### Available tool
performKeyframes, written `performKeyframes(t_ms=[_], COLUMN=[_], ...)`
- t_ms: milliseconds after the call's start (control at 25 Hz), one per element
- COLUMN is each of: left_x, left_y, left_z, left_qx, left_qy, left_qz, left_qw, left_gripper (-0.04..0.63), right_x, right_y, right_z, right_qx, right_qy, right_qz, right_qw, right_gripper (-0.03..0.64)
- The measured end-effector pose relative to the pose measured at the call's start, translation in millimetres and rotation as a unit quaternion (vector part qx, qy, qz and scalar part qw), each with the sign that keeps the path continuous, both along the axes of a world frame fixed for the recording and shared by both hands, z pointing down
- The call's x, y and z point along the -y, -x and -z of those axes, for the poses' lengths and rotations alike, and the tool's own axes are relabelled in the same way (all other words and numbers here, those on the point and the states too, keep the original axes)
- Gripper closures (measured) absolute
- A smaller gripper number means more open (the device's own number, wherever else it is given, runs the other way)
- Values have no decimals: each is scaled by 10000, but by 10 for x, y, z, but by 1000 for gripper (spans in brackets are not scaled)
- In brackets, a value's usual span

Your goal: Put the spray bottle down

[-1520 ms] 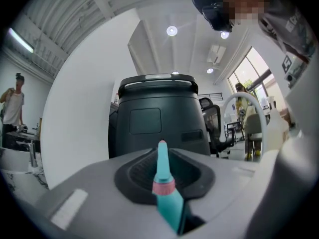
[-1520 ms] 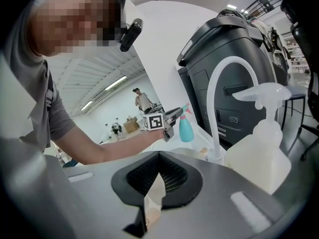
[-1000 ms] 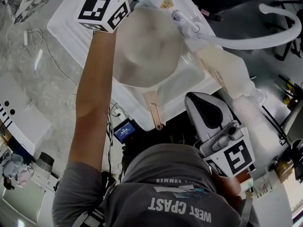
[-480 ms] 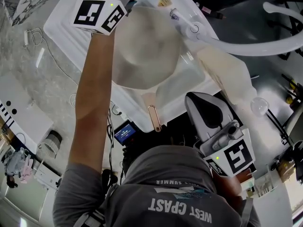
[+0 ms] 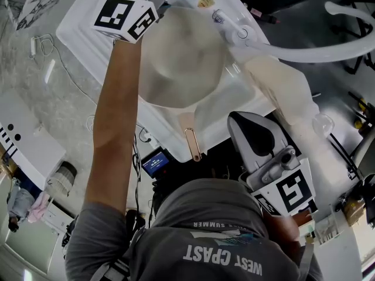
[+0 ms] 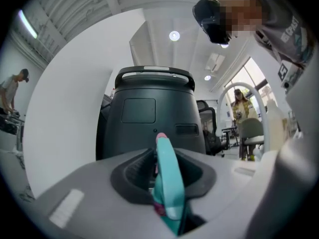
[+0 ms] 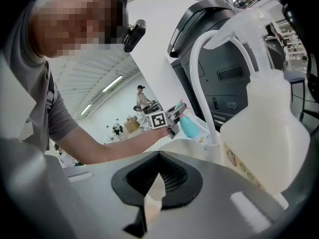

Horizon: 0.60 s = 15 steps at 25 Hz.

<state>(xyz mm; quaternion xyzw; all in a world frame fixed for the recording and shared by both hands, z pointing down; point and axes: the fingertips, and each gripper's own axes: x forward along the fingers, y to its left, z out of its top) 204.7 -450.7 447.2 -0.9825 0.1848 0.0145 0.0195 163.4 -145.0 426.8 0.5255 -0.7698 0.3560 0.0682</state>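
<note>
Change: the jaws of the left gripper [image 6: 160, 163] have just been opening. The teal spray bottle [image 6: 168, 198] stands between them with a dark gap on either side, pads off its flanks. Reading: the grip is let go, so the set-down looks as good as made. This is a judgement only, as no view shows the bottle's base on a surface.

Left gripper: roughly half spread, pointing level, around the bottle rather than on it; no contact that I can confirm.

Bottle position: upright at the far edge of the white sink [image 5: 88, 34], beyond the pale pan [image 5: 181, 57] and near the foot of the white faucet [image 5: 304, 54]. Its nozzle tip rises past the jaw tips.

Centre: the pan lies in the basin, handle toward the person. A translucent jug [image 5: 278, 89] stands at the sink's right end, apart from the bottle.

Right gripper [image 7: 155, 176]: held low by the person's body, jaws pressed together at the tips, nothing between them, well apart from the bottle.

Next, as I judge it: draw the left gripper straight back so the jaws clear the bottle. Risk: a pad catching it and tipping it toward the pan
</note>
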Motion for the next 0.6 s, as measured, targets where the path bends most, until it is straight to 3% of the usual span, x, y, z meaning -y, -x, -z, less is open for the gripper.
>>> performKeyframes(t_ms=[40, 240, 360, 600], left_x=[15, 32, -22, -12], left_y=[-3, -140, -267, -276], left_z=[-15, 44, 12, 0], left_qx=[66, -7, 161, 171], left_qy=[-51, -141, -191, -25], left_qz=[50, 9, -121, -213], left_qw=[10000, 9999, 9996, 9996], left_gripper=[532, 537, 535, 462], right_x=[-2, -5, 8, 21], right_y=[11, 51, 10, -17], right_z=[-3, -10, 12, 26], right_qx=[1, -7, -28, -29], right_qy=[5, 33, 5, -19], right_qz=[7, 35, 11, 5], right_qw=[10000, 10000, 10000, 10000], right_gripper=[615, 615, 615, 615])
